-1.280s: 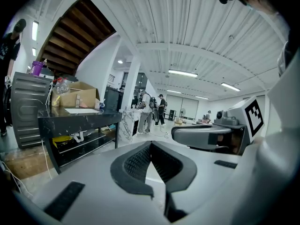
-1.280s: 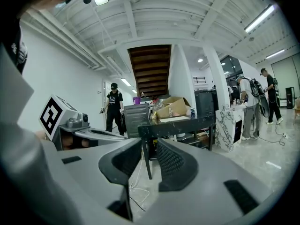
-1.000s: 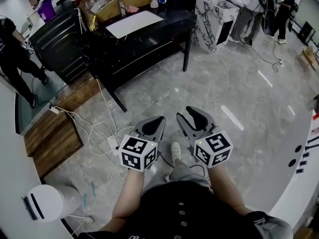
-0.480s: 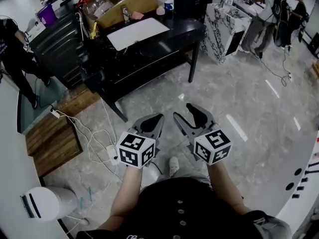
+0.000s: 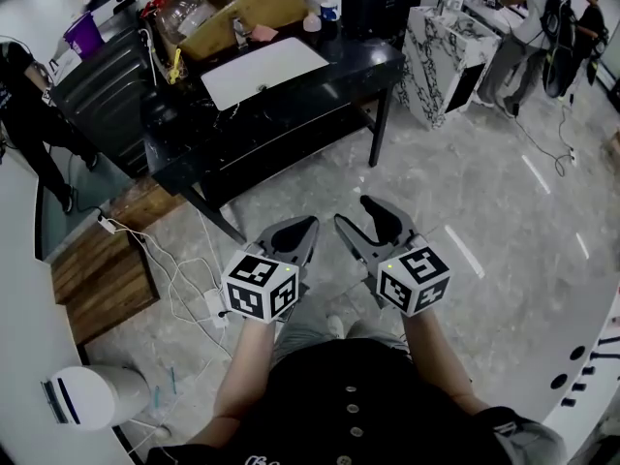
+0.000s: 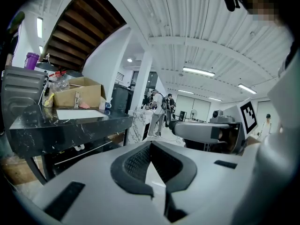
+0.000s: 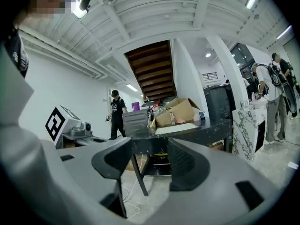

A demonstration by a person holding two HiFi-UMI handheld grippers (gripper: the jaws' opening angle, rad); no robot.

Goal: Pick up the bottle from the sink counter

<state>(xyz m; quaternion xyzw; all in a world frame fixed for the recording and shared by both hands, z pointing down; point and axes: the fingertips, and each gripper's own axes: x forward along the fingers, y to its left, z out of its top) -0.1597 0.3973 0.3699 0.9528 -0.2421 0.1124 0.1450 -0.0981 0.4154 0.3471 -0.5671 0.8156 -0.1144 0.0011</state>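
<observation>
A small clear bottle (image 5: pixel 239 31) stands on the black marble sink counter (image 5: pixel 358 51), between the white sink basin (image 5: pixel 263 68) and a cardboard box (image 5: pixel 237 3). It is small and far in both gripper views: bottle (image 6: pixel 76 99), bottle (image 7: pixel 172 118). Both grippers hang over the floor well short of the counter. My left gripper (image 5: pixel 302 227) is shut with nothing in it, its pads meeting at the tip (image 6: pixel 150 143). My right gripper (image 5: pixel 355 213) has its jaws opening, and only the counter's leg and the floor show through the gap (image 7: pixel 149 146).
A black cabinet (image 5: pixel 107 76) with a purple cup (image 5: pixel 82 35) adjoins the counter's left end. Cables (image 5: pixel 184 260) and a wooden platform (image 5: pixel 102 269) lie on the floor to the left, near a white cylinder (image 5: pixel 92 393). A marble block (image 5: pixel 446 51) and people (image 5: pixel 572 27) are at right.
The counter has come nearer and lower in the head view. The right gripper's jaws have spread wider. The left gripper stays shut.
</observation>
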